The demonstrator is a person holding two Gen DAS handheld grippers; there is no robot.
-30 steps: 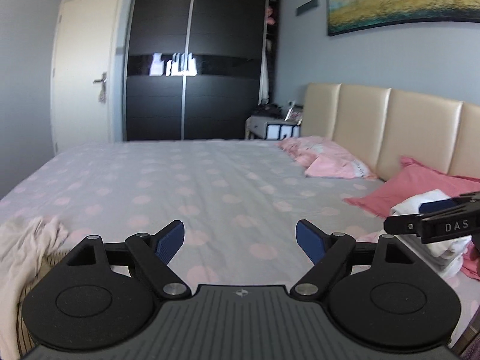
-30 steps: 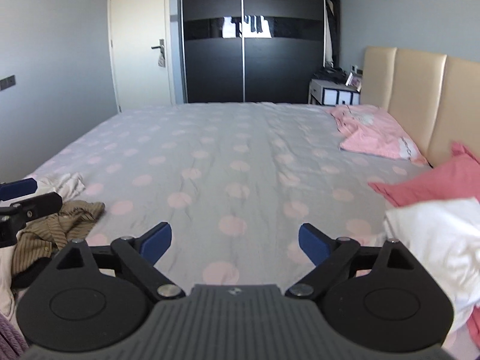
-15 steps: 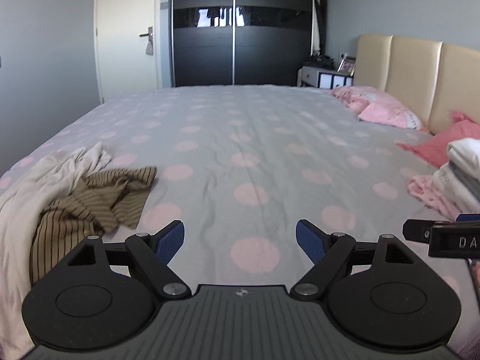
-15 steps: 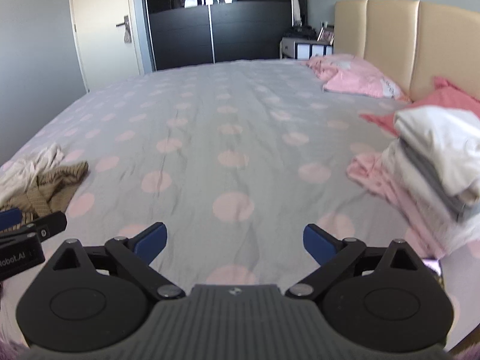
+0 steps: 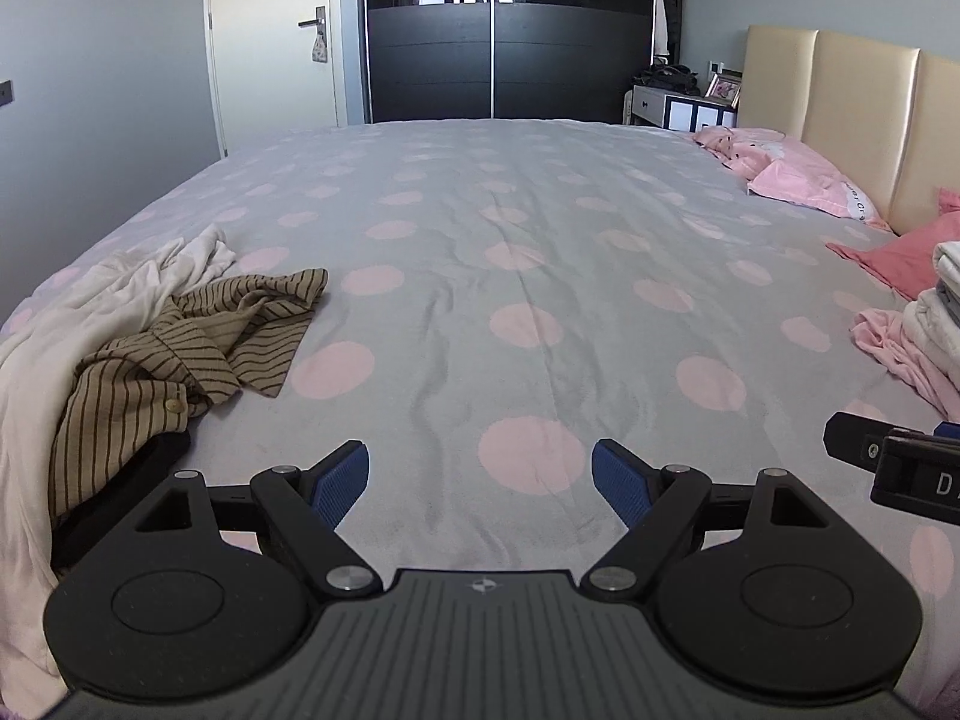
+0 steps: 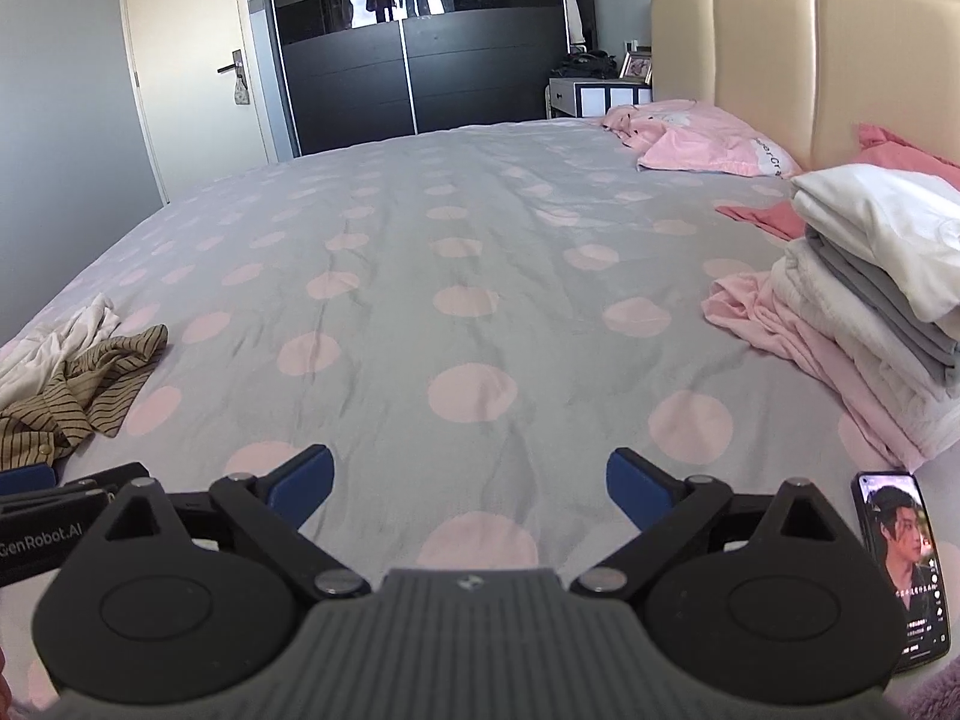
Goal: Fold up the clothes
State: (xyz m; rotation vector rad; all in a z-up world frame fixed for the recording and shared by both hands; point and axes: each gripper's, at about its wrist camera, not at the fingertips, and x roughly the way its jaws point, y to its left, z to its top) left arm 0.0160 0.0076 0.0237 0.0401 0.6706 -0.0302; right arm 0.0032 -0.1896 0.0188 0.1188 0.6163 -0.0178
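A crumpled brown striped shirt [image 5: 180,354] lies at the bed's left side, partly under a cream garment [image 5: 72,312]; both also show in the right wrist view as the striped shirt [image 6: 84,384] and the cream garment [image 6: 60,336]. A stack of folded clothes [image 6: 870,276] sits at the right on a pink garment [image 6: 774,324]. My left gripper [image 5: 480,480] is open over bare bedspread, the striped shirt to its left. My right gripper [image 6: 468,480] is open too, with nothing between its fingers, left of the stack.
The grey bedspread with pink dots [image 5: 516,252] spreads ahead. A phone with a lit screen [image 6: 903,564] lies near the front right. Pink pillows [image 6: 708,138] rest by the beige headboard [image 6: 780,60]. A dark wardrobe [image 5: 510,30], door and nightstand stand beyond.
Both grippers have sunk toward the bed and tipped down, so the clothes on the left and the folded stack now fill more of the views. Both jaws stayed open.
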